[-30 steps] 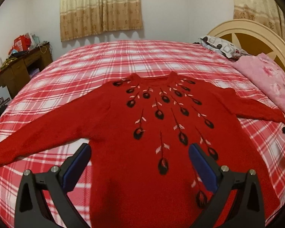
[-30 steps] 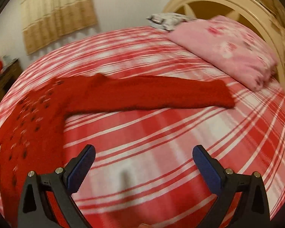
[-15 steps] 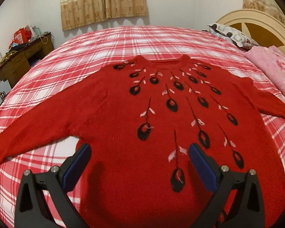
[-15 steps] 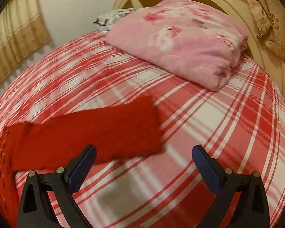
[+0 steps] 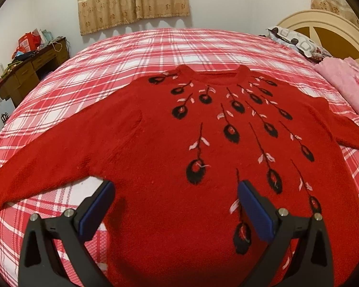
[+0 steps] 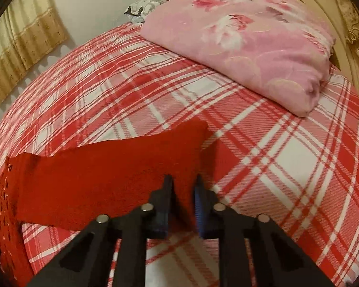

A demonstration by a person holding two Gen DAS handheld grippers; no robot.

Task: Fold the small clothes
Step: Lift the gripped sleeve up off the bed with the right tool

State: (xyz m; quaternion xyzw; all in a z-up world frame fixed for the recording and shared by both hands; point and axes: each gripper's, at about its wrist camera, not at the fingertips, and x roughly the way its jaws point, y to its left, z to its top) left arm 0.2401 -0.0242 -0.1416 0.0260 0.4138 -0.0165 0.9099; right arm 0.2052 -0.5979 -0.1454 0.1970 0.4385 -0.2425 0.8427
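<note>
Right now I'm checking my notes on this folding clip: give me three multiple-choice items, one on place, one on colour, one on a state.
1. Where does the pink blanket lie?
A on the desk B on the bed by the headboard C on the floor
2. The sweater is mainly
A red B blue C white
3. The sweater's body lies
A rolled up B folded in half C spread flat

B: the blanket rests on the plaid bedspread beside the headboard.
A: red knit with black motifs.
C: the left view shows it laid out flat.
</note>
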